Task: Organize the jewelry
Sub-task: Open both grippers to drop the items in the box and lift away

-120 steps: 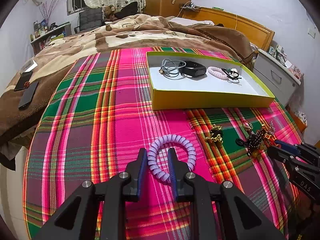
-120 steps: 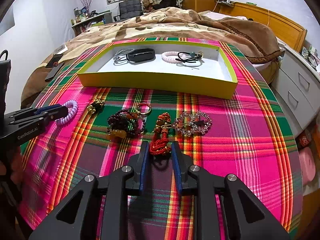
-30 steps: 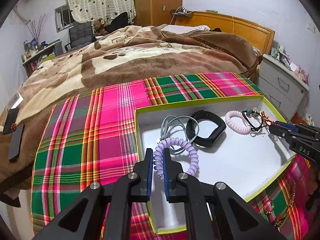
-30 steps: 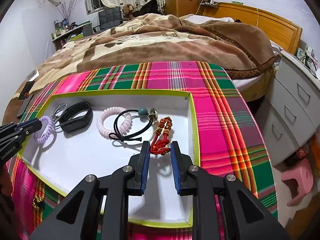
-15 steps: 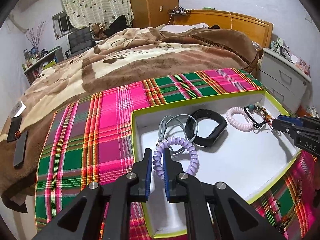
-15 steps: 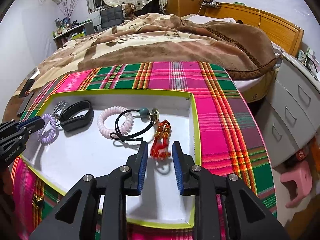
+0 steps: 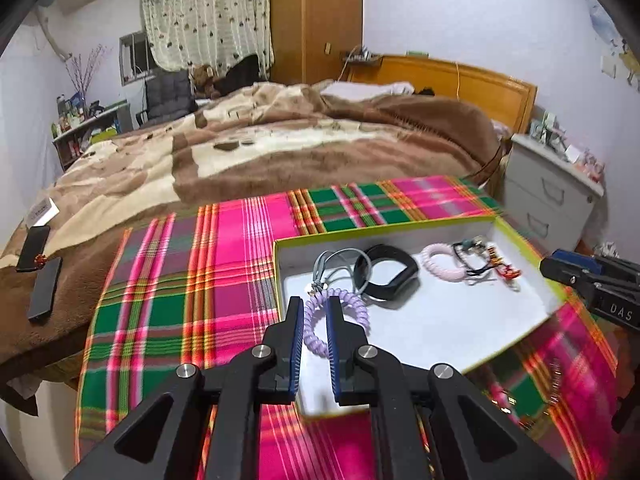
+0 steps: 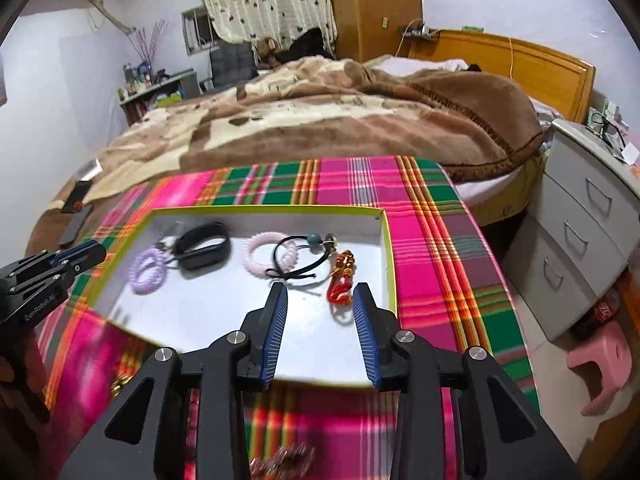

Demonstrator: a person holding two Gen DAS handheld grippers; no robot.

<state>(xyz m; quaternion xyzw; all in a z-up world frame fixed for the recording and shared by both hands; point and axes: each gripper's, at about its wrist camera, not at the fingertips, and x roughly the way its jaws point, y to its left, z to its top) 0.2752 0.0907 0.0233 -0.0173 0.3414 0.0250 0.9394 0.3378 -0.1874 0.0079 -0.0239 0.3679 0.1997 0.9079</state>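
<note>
The purple coil lies in the tray at its left end, beside the black band. The left gripper straddles it, jaws parted and apparently no longer pinching. The right gripper is wide open above the red charm. Both should lift straight up, so no finger snags a loop.

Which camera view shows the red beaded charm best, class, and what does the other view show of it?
The right wrist view: the red beaded charm lies close and unobstructed on the white floor of the box, just ahead of the open right claw. In the left wrist view the charm is small, distant and blurred near the box's far corner.
</note>
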